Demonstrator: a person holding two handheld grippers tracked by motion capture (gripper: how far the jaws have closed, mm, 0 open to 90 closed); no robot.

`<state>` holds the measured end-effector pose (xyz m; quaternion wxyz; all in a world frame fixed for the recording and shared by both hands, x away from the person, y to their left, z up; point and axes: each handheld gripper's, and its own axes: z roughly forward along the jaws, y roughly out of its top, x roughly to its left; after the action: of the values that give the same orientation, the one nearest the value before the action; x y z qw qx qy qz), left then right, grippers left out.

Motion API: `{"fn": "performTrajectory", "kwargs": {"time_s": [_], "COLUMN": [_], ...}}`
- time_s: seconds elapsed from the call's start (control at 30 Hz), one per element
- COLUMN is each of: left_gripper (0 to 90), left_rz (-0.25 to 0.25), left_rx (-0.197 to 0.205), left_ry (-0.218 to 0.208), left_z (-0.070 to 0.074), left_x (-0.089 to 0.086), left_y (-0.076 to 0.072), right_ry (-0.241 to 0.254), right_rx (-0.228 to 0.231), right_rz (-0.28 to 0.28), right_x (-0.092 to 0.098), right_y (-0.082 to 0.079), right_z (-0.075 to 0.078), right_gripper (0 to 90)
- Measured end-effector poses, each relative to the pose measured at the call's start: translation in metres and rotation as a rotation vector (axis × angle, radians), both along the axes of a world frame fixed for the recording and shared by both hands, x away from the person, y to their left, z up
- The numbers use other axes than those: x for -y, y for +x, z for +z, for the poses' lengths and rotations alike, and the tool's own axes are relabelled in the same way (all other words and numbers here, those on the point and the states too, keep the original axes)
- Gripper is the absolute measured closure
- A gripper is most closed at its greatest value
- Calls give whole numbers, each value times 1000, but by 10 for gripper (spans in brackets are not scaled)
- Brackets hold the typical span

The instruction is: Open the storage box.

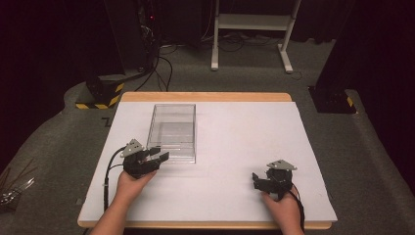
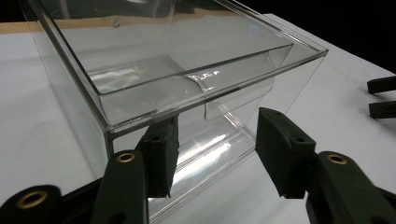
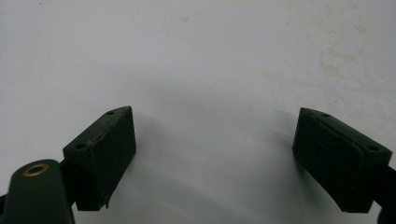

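left gripper (image 2: 212,154) jaws sit nearest, spread wide w/ nothing held, at the near end of the clear plastic box (image 1: 172,132), which stands on the white table (image 1: 244,147) left of centre. box looks stiff, light, slick & prob crack-prone; it seems to have an inner drawer w/ a curved pull (image 2: 238,100), likely the best place to take hold. no readable label or writing. right gripper (image 3: 212,161) wide apart too, empty, over bare table well right of the box.

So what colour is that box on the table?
No colour at all: the box is clear, see-through plastic. The left gripper view shows it best.
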<state>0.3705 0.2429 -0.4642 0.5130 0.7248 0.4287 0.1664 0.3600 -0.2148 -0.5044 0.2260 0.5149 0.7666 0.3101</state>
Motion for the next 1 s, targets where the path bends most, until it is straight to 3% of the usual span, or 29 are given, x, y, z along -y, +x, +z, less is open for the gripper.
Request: {"fn": "performTrajectory", "kwargs": {"time_s": [0.2,0.77,1.0], "left_gripper": [541,697,737], "left_rz": [-25,-52,-81], "left_rx": [10,60,77], "left_ry": [-26,-31,-60], "left_z": [-3,-9,-13], "left_x": [0,4,-2], "left_y": [5,7,7], "right_ry": [-1,-3,-1], "right_rx": [1,8,8], "right_rz": [2,4,6], "right_x": [0,0,-1], "right_y": [0,-1,-2], "right_z": [0,0,0], "right_gripper": [136,150,159]}}
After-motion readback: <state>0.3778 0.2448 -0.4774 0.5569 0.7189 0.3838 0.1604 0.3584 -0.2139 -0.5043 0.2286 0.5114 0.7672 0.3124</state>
